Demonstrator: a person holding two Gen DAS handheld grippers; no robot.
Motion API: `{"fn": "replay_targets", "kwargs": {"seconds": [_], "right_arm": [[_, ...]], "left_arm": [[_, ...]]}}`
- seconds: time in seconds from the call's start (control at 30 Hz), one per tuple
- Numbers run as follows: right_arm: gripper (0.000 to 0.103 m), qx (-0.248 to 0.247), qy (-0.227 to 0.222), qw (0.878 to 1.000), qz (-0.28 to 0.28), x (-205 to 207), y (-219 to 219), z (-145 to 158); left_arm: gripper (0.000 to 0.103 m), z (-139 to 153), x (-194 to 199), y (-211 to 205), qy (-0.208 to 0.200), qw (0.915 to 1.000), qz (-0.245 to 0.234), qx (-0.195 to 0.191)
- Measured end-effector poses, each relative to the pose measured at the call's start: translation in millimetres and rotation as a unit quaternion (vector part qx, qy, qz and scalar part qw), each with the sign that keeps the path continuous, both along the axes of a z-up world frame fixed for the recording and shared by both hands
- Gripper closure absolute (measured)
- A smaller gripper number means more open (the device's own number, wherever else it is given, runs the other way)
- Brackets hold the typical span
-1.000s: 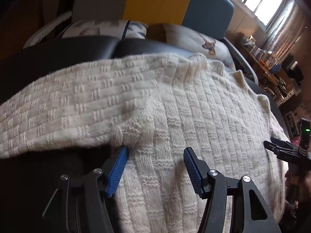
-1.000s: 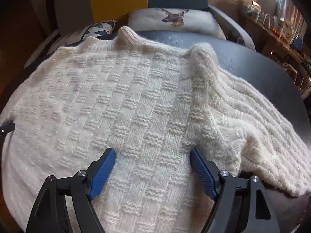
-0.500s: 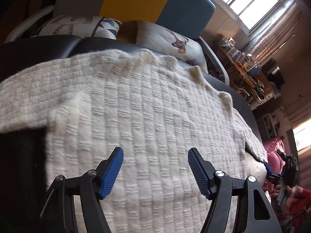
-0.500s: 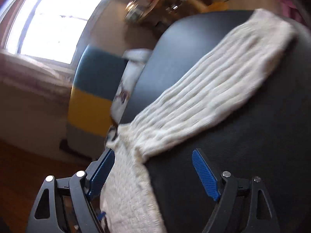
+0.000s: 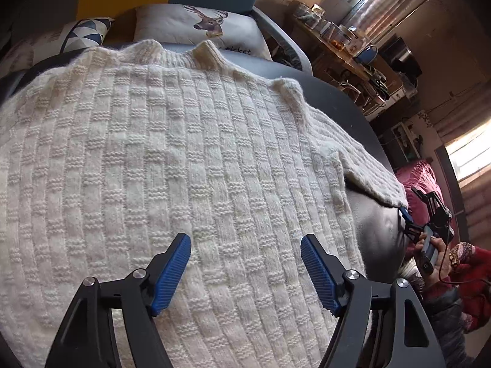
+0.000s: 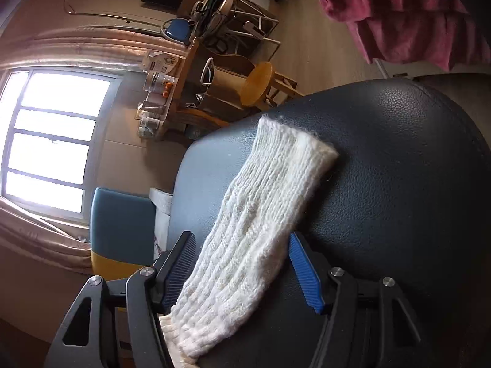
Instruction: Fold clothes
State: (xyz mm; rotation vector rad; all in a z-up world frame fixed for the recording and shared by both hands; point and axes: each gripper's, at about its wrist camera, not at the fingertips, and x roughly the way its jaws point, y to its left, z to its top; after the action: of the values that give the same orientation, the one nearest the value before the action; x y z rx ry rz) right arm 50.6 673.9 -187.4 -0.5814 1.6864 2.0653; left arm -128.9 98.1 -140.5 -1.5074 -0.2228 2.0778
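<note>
The cream knit sweater point(image 5: 190, 165) lies spread flat on the dark padded surface point(image 6: 399, 184), collar toward the deer cushion point(image 5: 196, 26), one sleeve point(image 6: 260, 214) stretched out sideways from the body. It looks thick, soft and floppy, likely to sag and stretch if lifted by one point; the cuff end is the sensible hold. The left gripper point(image 5: 245, 263) hovers released over the body. The right gripper point(image 6: 242, 263) straddles the sleeve, fingers point(image 6: 303, 273) spread, not clenched.
</note>
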Motion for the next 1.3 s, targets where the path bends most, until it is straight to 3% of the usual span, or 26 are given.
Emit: {"fn": "replay_targets", "kwargs": {"seconds": [0.1, 0.2, 0.27, 0.3, 0.43, 0.53, 0.67, 0.87, 0.93, 1.0, 1.07, 1.13, 1.2, 1.3], "right_arm": [[0.035, 0.007, -0.016, 1.0, 0.015, -11, 0, 1], [0.037, -0.017, -0.012, 0.999, 0.039, -14, 4, -4], [0.073, -0.017, -0.036, 0.998, 0.039, -12, 5, -8], [0.096, -0.016, -0.049, 0.998, 0.038, -11, 5, -10], [0.097, 0.027, -0.06, 0.996, 0.058, -19, -2, -13], [0.097, 0.091, -0.054, 0.989, 0.103, -33, -18, 4], [0.097, 0.178, -0.05, 0.961, 0.207, -65, -50, 27], [0.097, 0.275, -0.07, 0.896, 0.341, -94, -103, 33], [0.097, 0.262, -0.089, 0.899, 0.338, -95, -103, 29], [0.094, 0.188, -0.094, 0.933, 0.292, -84, -83, 17], [0.09, 0.11, -0.069, 0.962, 0.241, -63, -65, 5], [0.071, 0.042, -0.036, 0.981, 0.186, -39, -54, -6], [0.07, -0.029, 0.0, 0.992, 0.123, -18, -42, -19], [0.07, -0.084, 0.033, 0.995, 0.039, -3, -31, -28]], "left_arm": [[0.027, -4, -2, 9, -0.013, 0.9999, -0.004, 0.003], [0.026, -5, -2, 17, -0.013, 0.9998, -0.015, 0.004], [0.026, -5, -1, 21, -0.015, 0.9996, -0.022, 0.008], [0.026, -6, -1, 22, -0.017, 0.9995, -0.024, 0.008], [0.026, -4, 3, 25, -0.015, 0.9993, -0.033, 0.006], [0.026, 2, -2, 31, -0.02, 0.9989, -0.04, 0.015], [0.025, 16, -17, 50, -0.037, 0.9967, -0.055, 0.046], [0.022, 40, -33, 118, -0.051, 0.9904, -0.104, 0.075], [0.022, 44, -33, 143, -0.05, 0.9887, -0.123, 0.071], [0.022, 42, -31, 158, -0.069, 0.9864, -0.129, 0.076], [0.022, 41, -25, 166, -0.069, 0.9848, -0.138, 0.079], [0.022, 40, -19, 166, -0.066, 0.985, -0.142, 0.073], [0.022, 35, -15, 164, -0.07, 0.9847, -0.144, 0.069], [0.022, 29, -12, 154, -0.077, 0.9853, -0.138, 0.066]]}}
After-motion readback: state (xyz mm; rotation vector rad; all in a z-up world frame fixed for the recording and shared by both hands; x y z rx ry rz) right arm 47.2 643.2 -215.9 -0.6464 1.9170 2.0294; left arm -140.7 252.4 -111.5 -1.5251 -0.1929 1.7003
